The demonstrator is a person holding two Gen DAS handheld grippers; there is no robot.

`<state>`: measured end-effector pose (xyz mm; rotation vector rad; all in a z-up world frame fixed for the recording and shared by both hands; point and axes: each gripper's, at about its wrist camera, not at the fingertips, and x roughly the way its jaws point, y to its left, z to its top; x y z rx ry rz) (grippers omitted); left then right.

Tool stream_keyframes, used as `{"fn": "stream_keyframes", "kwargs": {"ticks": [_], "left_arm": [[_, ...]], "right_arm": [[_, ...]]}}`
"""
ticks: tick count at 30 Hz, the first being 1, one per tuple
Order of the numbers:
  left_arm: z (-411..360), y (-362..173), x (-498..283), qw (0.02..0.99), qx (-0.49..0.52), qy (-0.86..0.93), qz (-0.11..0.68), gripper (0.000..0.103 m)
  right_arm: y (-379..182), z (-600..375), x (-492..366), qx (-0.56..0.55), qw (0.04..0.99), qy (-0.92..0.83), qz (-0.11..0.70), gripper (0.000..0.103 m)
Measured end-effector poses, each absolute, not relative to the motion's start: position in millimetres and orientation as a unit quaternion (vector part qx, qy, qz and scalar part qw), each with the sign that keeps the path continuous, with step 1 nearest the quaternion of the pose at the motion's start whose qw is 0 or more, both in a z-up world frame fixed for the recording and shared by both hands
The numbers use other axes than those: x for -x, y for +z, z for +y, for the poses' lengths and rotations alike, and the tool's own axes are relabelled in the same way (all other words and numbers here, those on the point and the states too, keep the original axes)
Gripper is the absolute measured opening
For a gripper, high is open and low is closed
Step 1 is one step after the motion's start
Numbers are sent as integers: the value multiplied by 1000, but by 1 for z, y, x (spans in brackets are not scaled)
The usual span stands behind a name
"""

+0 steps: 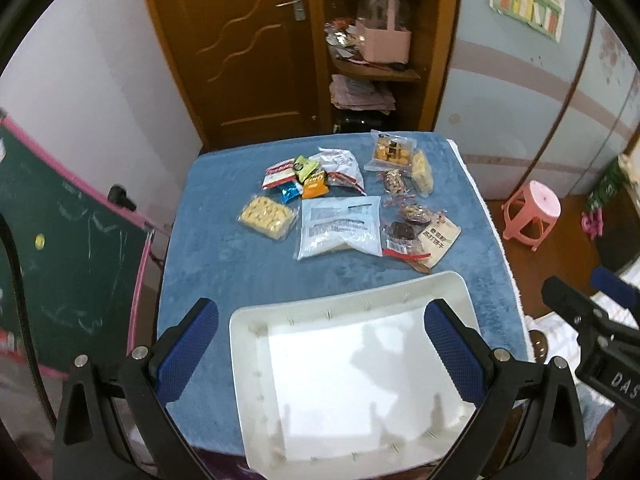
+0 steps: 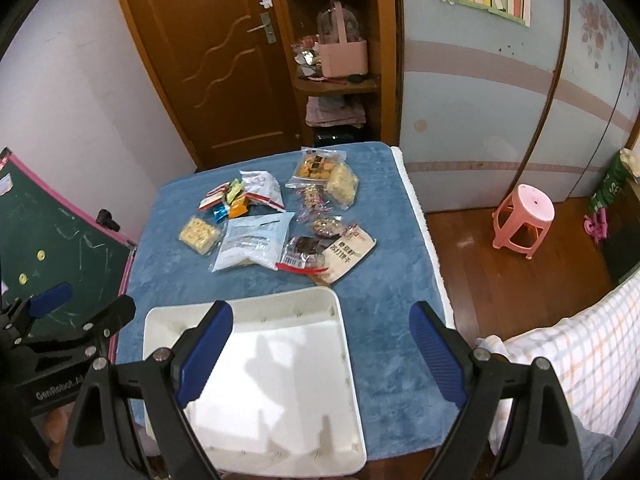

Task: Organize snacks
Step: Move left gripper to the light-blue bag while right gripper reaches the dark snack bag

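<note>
While both claws hang above the near edge of the blue-covered surface [image 1: 224,248], neither grips anything. Left claw [image 1: 322,350]: blue pads spread wide, released, straddling the white tray [image 1: 448,288]. Right claw [image 2: 322,346]: also spread wide and released, its left pad over the tray [image 2: 320,300], its right pad over bare blue cloth.

Tray sits at 6 o'clock on the surface, its near rim at the front edge. Snack packets [image 1: 340,204] cluster from centre toward 12 o'clock, well apart from the tray except a tan packet [image 1: 438,240] near its far right corner. Clear strips of cloth run along the 9 and 3 o'clock edges. Beyond the 3 o'clock edge: open wood floor, pink stool [image 2: 524,220]. At 12 o'clock: door [image 2: 224,64] and shelves just behind the surface.
</note>
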<state>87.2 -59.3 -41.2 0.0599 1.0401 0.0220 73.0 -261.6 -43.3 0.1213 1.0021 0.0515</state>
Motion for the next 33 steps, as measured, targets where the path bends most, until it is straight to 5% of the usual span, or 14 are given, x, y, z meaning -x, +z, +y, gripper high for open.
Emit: {"fn": "stream_keyframes", "kwargs": {"ticks": [11,33], "left_arm": [[-70,-82,-184,847,-91,-50,521,103],[-82,-279,-302,756,-246,-155,587,103]], "right_arm": [[-94,-265,-168,-87,841,27,533,91],[-269,-257,-305,-214,707,54,672,90]]}}
